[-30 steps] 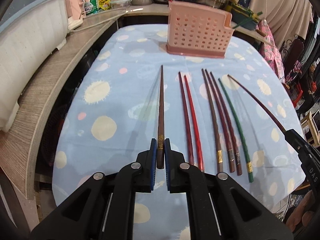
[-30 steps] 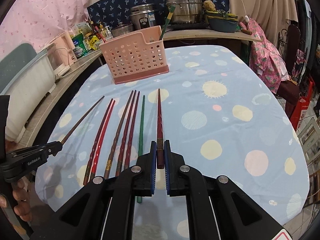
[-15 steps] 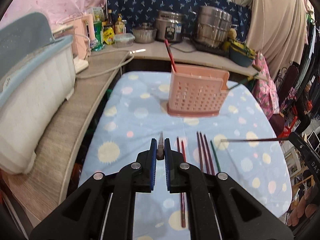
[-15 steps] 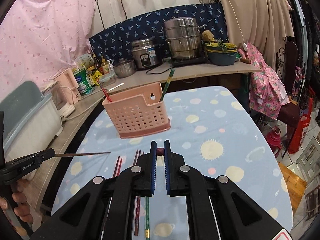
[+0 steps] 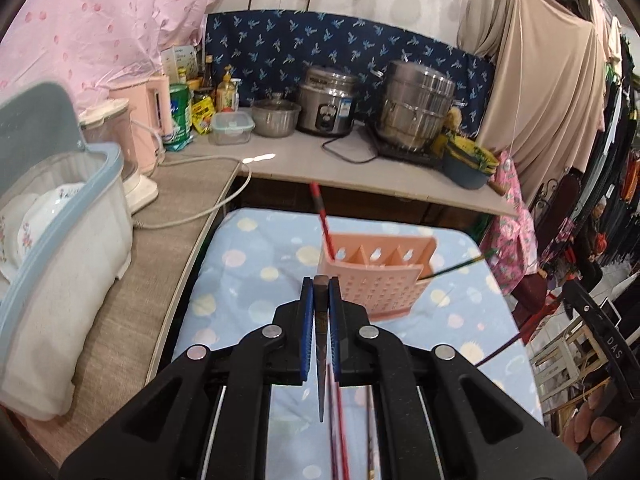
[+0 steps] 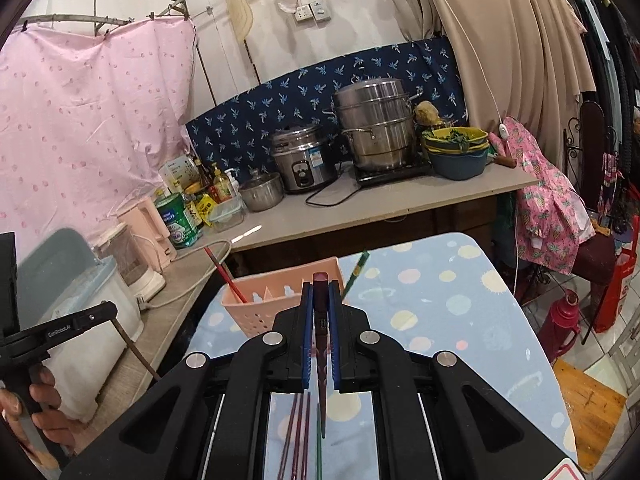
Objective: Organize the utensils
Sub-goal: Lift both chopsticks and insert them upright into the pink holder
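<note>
- The left gripper (image 5: 320, 294) is squeezed shut on a dark brown chopstick (image 5: 320, 360). The stick hangs almost straight down, thick end up between the blue pads.
- The right gripper (image 6: 320, 296) is squeezed shut on a dark red chopstick (image 6: 321, 360), and it hangs tip down too.
- The pink basket (image 5: 380, 280) sits on the table right in front of both grippers and a bit lower. I think each stick has to go forward and then down into a slot. Neither hand looks closer.
- A red chopstick (image 5: 322, 216) leans out of the basket's left end and a green chopstick (image 5: 460, 268) pokes out on the right.
- More chopsticks (image 6: 298, 436) lie flat under the grippers on the blue spotted tablecloth (image 5: 248, 264).
- Behind is a counter (image 6: 360, 208) with a rice cooker (image 6: 302, 158) and a big steamer pot (image 6: 376, 132).
</note>
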The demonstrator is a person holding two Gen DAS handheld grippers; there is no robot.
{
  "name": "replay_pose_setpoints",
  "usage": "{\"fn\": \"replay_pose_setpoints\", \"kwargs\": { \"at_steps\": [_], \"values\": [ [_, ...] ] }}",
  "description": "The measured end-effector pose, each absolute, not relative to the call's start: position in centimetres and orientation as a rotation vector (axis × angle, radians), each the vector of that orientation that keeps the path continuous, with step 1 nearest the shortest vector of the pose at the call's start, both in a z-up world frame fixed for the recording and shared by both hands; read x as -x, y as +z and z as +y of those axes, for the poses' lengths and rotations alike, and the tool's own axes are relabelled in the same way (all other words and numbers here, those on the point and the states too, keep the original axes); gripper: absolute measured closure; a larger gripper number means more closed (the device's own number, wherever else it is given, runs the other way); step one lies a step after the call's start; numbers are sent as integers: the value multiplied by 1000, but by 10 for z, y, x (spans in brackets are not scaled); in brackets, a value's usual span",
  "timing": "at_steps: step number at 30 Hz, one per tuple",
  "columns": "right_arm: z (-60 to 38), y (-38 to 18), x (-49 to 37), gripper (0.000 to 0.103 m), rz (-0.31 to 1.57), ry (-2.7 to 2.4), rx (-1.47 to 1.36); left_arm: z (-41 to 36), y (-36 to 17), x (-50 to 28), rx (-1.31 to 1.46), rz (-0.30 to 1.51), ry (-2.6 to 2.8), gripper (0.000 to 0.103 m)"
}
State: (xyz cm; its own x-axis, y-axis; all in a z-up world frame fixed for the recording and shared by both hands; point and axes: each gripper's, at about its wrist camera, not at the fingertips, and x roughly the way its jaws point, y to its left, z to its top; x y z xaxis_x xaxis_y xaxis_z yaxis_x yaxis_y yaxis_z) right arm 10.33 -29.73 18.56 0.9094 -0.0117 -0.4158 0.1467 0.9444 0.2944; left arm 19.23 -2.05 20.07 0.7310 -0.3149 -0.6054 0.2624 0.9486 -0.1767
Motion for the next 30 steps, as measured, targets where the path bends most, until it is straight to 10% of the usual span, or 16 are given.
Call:
{"fn": "replay_pose_setpoints", "kwargs": {
  "at_steps": [14, 30],
  "values": [
    [-301, 276, -188, 96, 231, -34, -354, -44, 294, -259, 161, 455, -309, 96],
    [-293, 183, -265, 96, 430, -38, -355, -65, 209, -315, 124, 574, -268, 96]
  ]
}}
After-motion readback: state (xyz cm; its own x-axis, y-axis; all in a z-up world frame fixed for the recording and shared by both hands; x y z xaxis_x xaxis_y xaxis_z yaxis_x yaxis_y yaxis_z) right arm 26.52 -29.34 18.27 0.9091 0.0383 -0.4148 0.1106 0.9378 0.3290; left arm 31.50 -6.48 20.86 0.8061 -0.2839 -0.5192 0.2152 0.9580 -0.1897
